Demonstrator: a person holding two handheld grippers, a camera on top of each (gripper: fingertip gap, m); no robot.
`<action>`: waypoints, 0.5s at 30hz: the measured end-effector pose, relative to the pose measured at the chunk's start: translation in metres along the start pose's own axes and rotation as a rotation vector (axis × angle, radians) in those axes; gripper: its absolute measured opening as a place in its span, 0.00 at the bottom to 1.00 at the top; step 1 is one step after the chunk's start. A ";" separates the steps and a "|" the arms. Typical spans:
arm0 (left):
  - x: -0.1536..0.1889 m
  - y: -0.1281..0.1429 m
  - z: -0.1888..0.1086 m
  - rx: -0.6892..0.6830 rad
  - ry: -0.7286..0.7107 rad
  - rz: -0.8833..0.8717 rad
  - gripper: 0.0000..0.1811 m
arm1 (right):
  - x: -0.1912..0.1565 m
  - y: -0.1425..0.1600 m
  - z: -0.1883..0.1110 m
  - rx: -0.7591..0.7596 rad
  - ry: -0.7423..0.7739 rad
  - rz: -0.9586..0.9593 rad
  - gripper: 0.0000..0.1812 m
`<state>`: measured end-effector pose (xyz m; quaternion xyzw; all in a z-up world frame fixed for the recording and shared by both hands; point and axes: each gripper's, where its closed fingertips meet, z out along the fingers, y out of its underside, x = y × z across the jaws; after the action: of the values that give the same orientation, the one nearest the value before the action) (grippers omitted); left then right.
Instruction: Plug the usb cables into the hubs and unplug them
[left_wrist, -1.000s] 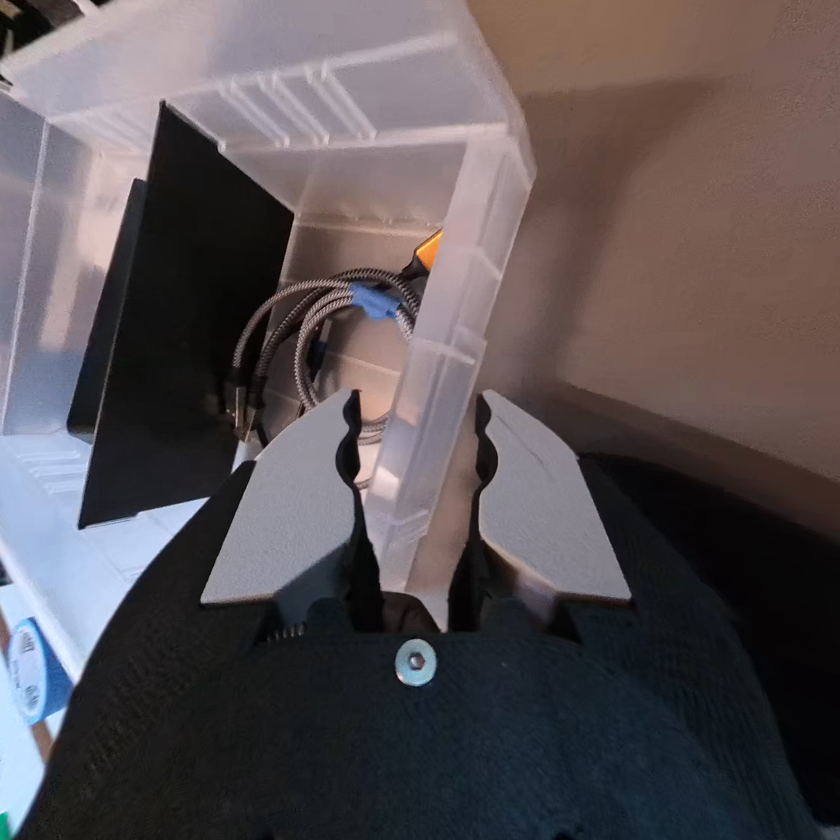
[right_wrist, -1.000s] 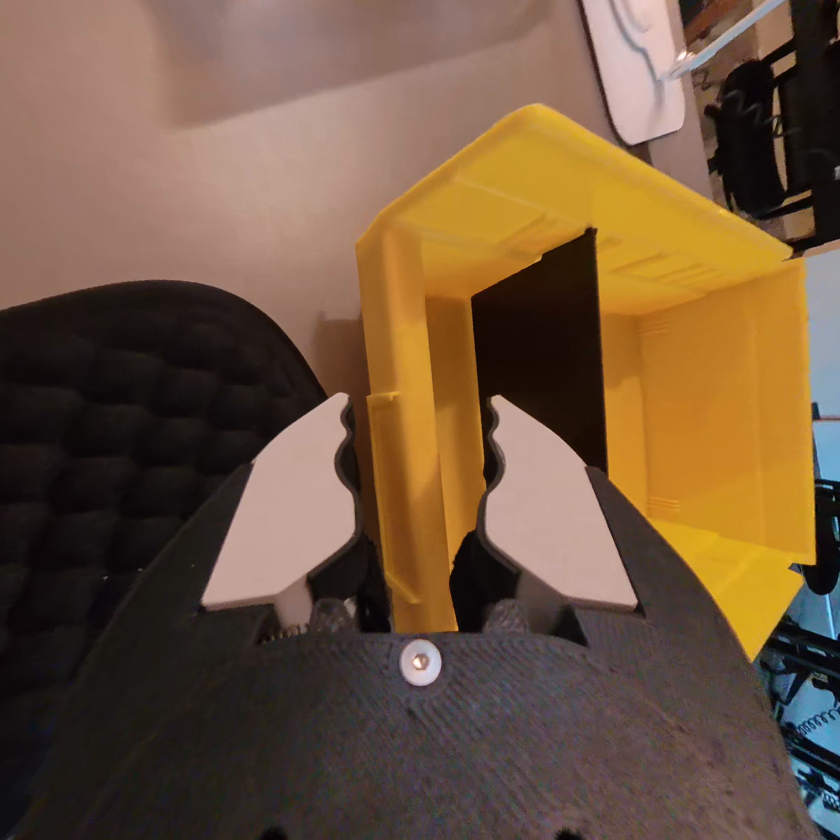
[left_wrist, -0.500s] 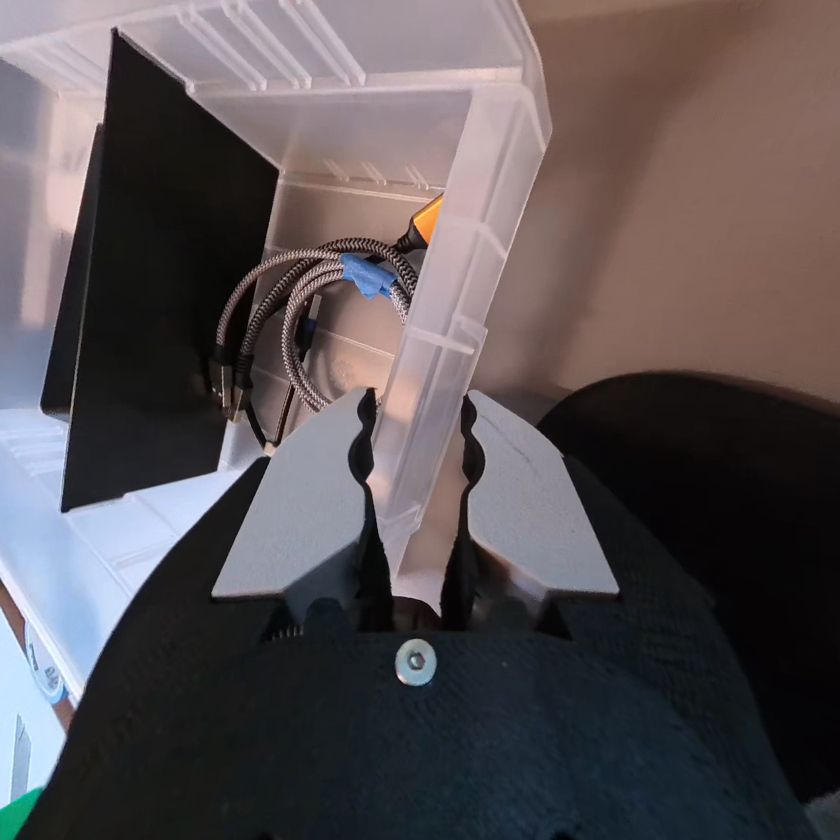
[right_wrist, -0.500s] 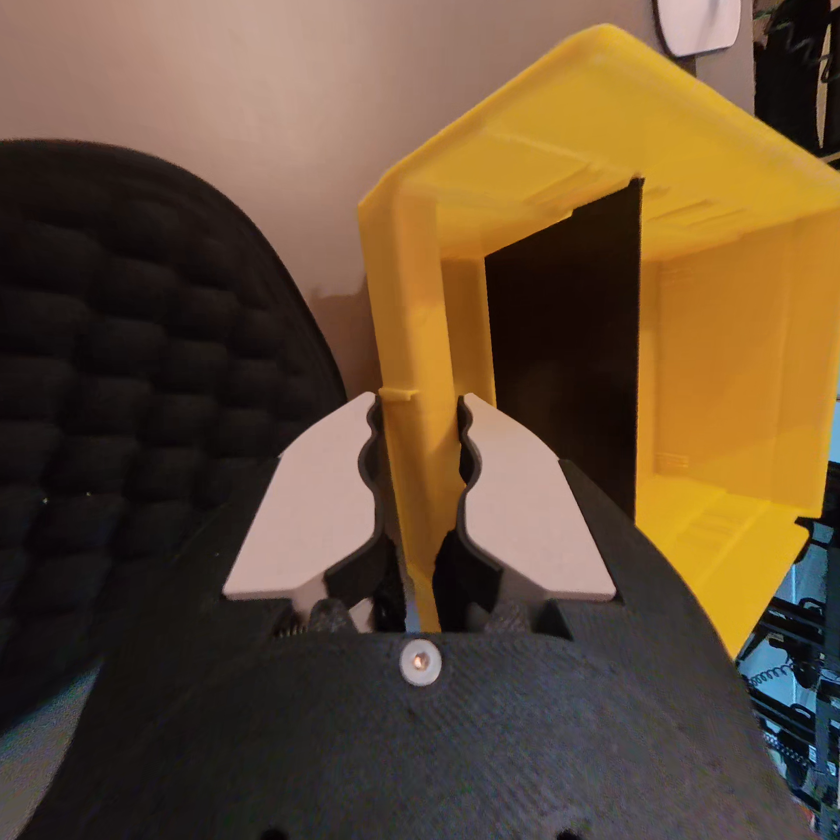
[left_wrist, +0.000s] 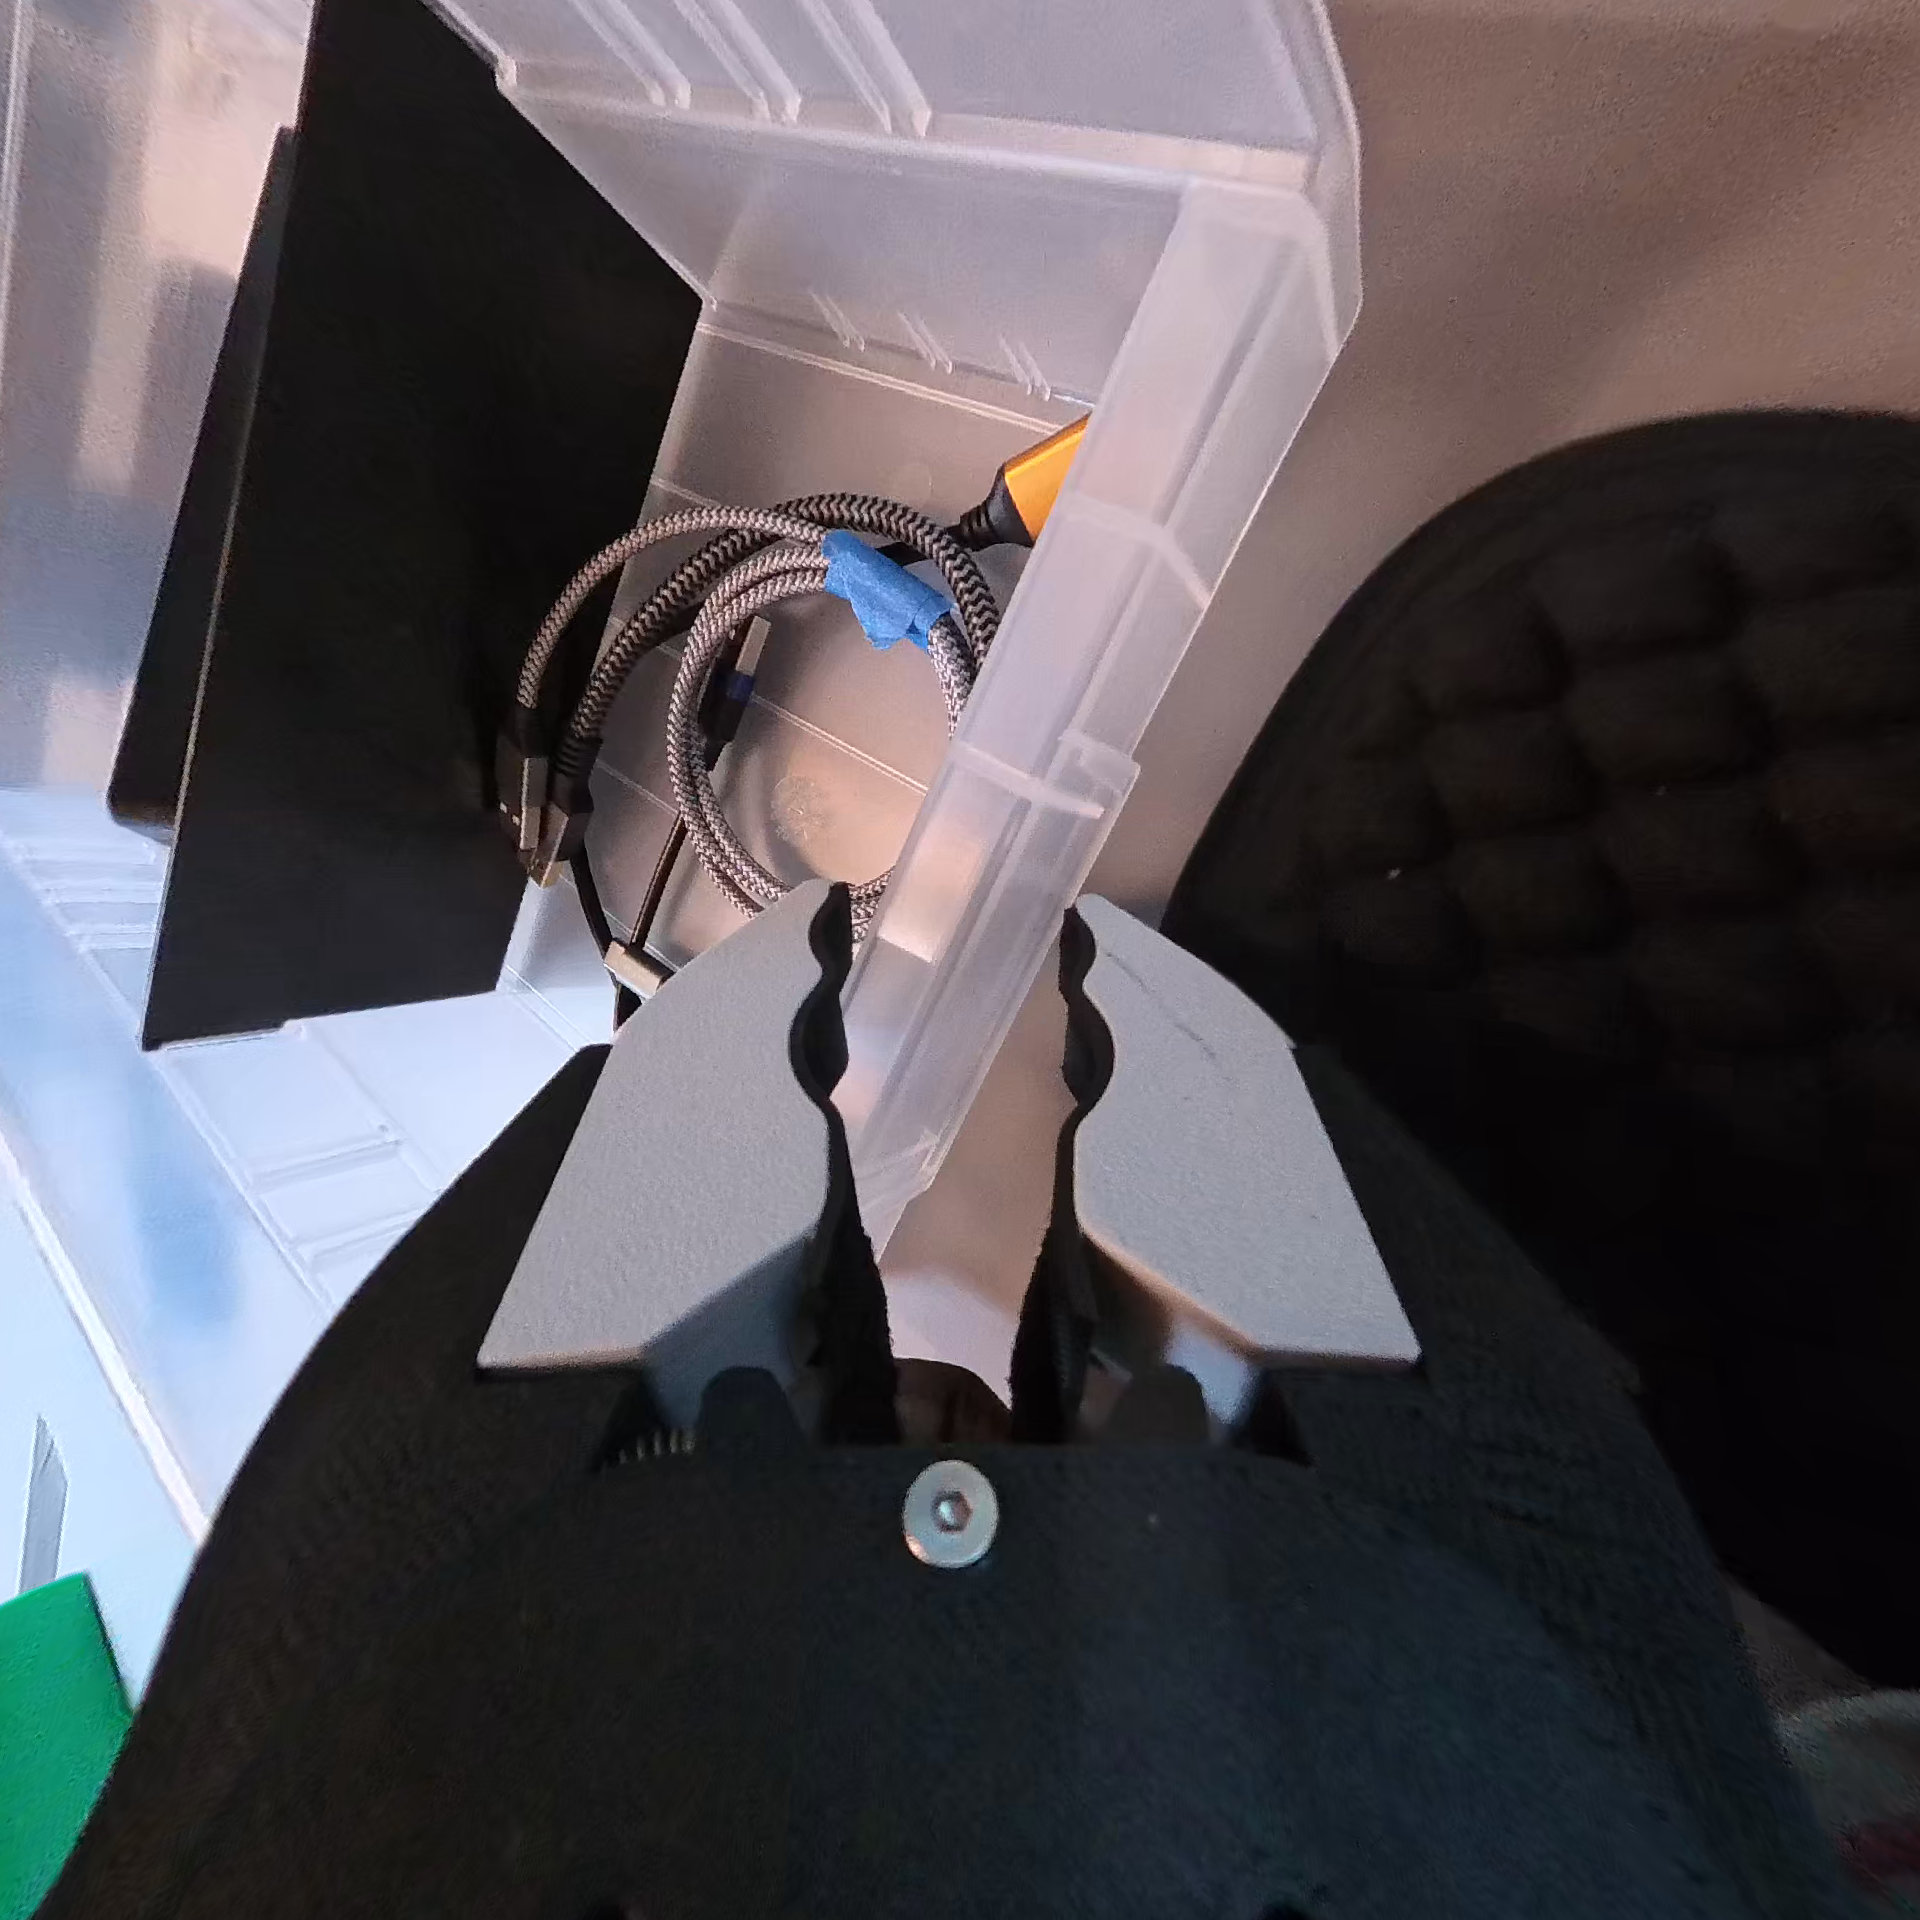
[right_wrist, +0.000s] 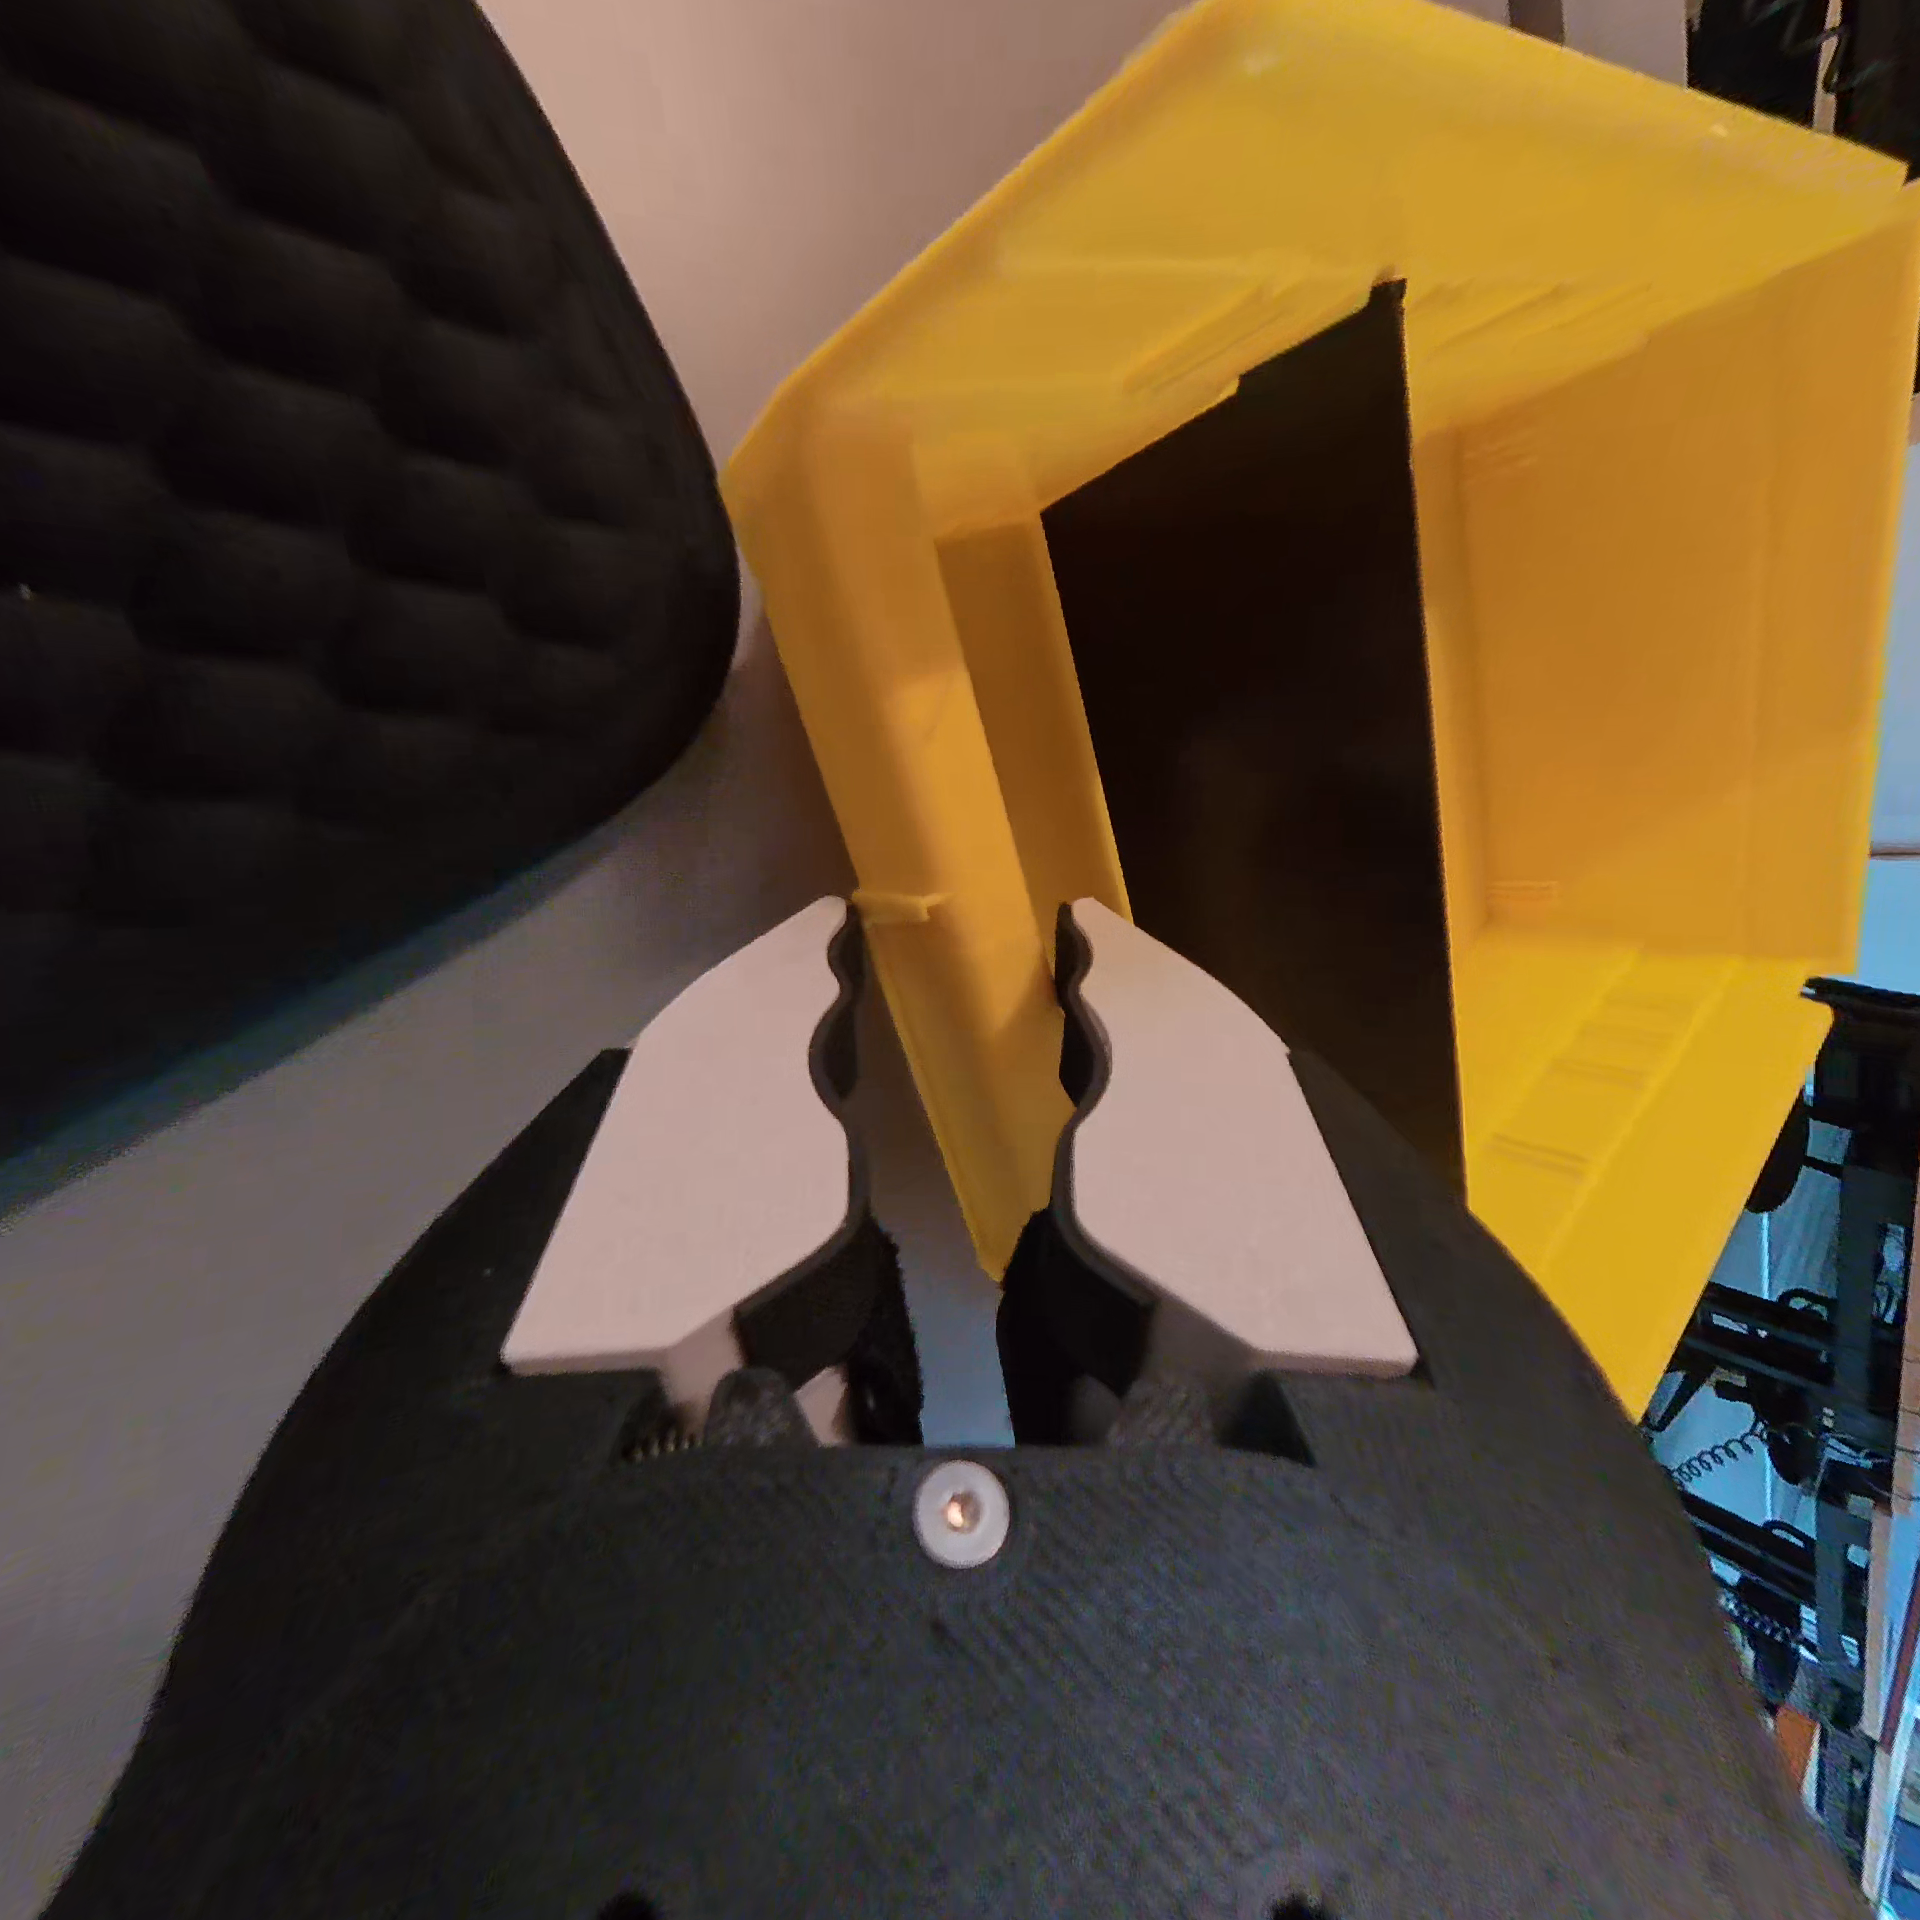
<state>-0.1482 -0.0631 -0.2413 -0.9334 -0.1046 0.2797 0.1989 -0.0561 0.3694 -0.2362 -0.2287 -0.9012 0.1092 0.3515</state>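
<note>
2 grippers, left gripper (left_wrist: 945, 940) fingers clamped on clear bin (left_wrist: 1101, 665) wall beside braided cables (left_wrist: 727, 623), right gripper (right_wrist: 954, 935) fingers on yellow bin (right_wrist: 935, 727).

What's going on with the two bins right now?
Each gripper is clamped on a bin wall. The left gripper holds the clear bin, which contains braided USB cables bundled with blue tape. The right gripper holds the yellow bin. No cable is gripped yet.
</note>
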 end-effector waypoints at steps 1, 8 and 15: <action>-0.001 0.004 -0.002 -0.006 -0.004 0.000 0.22 | 0.001 0.004 -0.002 -0.004 0.005 0.000 0.20; -0.005 0.038 -0.018 -0.035 -0.009 -0.008 0.22 | 0.003 0.035 -0.016 -0.029 0.039 -0.026 0.20; -0.009 0.076 -0.038 -0.072 -0.019 -0.014 0.22 | 0.007 0.071 -0.033 -0.069 0.106 -0.044 0.21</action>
<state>-0.1274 -0.1463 -0.2411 -0.9365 -0.1233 0.2832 0.1661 -0.0137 0.4361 -0.2334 -0.2259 -0.8895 0.0582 0.3928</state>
